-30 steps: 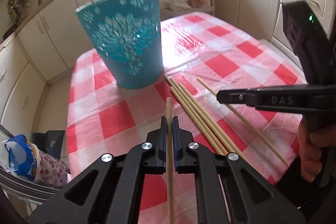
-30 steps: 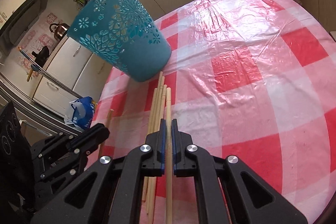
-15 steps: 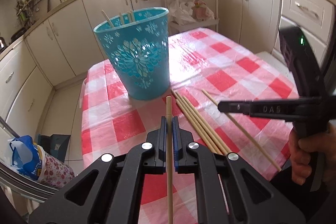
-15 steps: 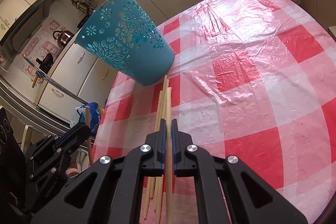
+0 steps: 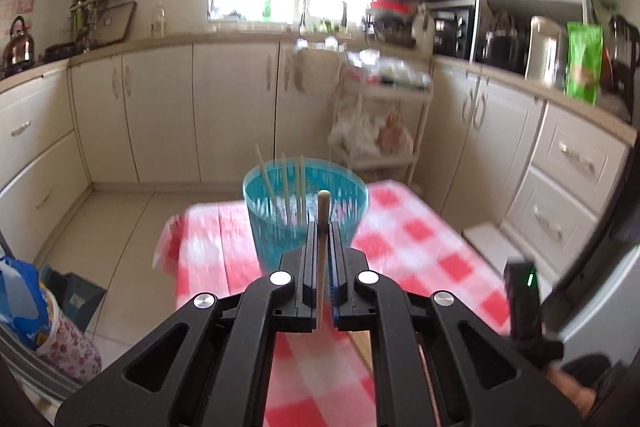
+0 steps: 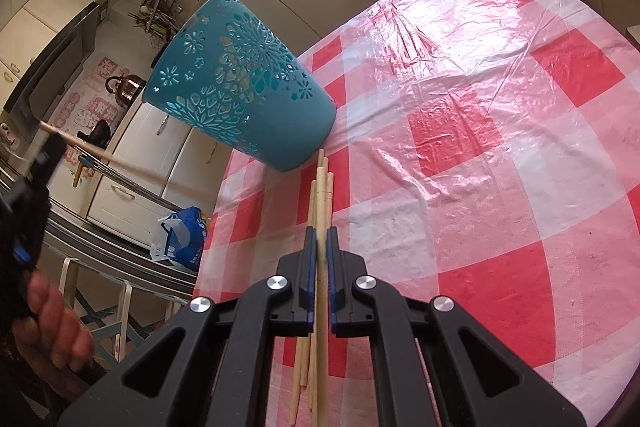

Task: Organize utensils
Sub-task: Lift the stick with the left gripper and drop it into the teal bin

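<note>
Chopsticks are the whole business here, and they sit in three places. You have one chopstick (image 5: 322, 251) clamped between the pads of your left tool (image 5: 320, 239), lifted well clear of the tabletop (image 5: 424, 251) and aimed at the mouth of the teal holder (image 5: 280, 239). Carrying it high and nearly end-on makes sense: the holder is tall, so the stick has to clear the rim before it can drop in. A few sticks already stand inside, leaning on the far wall (three, as far as the blur allows), so your stick has to find a gap among them.

Your right tool (image 6: 319, 247) is closed on a second chopstick (image 6: 320, 187), low over the checked cloth. That stick points straight at the foot of the holder, its far end just beside the base. The loose bundle (image 6: 310, 367) lies directly under and beside it, all roughly parallel, which is why a narrow, in-line grip suits: pinching along the row lets you take one stick without dragging its neighbours. Whether the held stick has left the cloth, you cannot tell from here.

Seen from the right wrist, your left hand (image 6: 48, 323) holds its tool up at the edge of view with the stick slanting toward the holder's rim. Holding the right stick low looks sensible, since it leaves the opening to one stick at a time.

Judging by the bundle, the sorting is only partly done.
</note>
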Demonstrator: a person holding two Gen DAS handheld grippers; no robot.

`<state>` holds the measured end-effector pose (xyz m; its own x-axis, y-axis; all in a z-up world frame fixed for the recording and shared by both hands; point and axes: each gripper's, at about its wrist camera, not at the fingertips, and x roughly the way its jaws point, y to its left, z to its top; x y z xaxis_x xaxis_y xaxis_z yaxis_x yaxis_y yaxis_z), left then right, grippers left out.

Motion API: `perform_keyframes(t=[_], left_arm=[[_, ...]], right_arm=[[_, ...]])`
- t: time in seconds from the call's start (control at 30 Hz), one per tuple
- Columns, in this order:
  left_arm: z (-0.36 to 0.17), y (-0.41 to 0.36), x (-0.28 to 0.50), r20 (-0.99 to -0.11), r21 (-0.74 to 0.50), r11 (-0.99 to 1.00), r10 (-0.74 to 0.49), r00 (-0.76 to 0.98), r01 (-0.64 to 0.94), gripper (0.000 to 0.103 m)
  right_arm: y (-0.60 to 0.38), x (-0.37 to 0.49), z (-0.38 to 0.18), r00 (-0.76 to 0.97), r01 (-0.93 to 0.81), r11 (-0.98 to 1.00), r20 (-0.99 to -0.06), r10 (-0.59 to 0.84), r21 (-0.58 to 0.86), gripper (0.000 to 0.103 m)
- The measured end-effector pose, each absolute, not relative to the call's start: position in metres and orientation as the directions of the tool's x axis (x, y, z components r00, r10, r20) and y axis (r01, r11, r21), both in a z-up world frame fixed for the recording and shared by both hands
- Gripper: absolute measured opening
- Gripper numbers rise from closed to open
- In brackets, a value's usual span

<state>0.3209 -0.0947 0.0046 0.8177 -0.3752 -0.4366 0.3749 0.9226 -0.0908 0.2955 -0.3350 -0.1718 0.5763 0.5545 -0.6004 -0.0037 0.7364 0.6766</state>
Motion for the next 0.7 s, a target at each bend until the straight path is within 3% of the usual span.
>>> perform_keyframes(t=[0.3,0.7], left_arm=[[0.069,-0.104,0.359,-0.318,-0.084,0.916,-0.398,0.861,0.392,0.004],[0.097,-0.106,0.4,-0.269,-0.092,0.921,-0.39,0.881,0.38,0.004]], right_arm=[[-0.336,0.302,-0.173,0.577,-0.002,0.734,-0.599,0.555,0.679,0.006],[-0.335,0.309,-0.176,0.571,0.004,0.731,-0.602,0.559,0.682,0.006]])
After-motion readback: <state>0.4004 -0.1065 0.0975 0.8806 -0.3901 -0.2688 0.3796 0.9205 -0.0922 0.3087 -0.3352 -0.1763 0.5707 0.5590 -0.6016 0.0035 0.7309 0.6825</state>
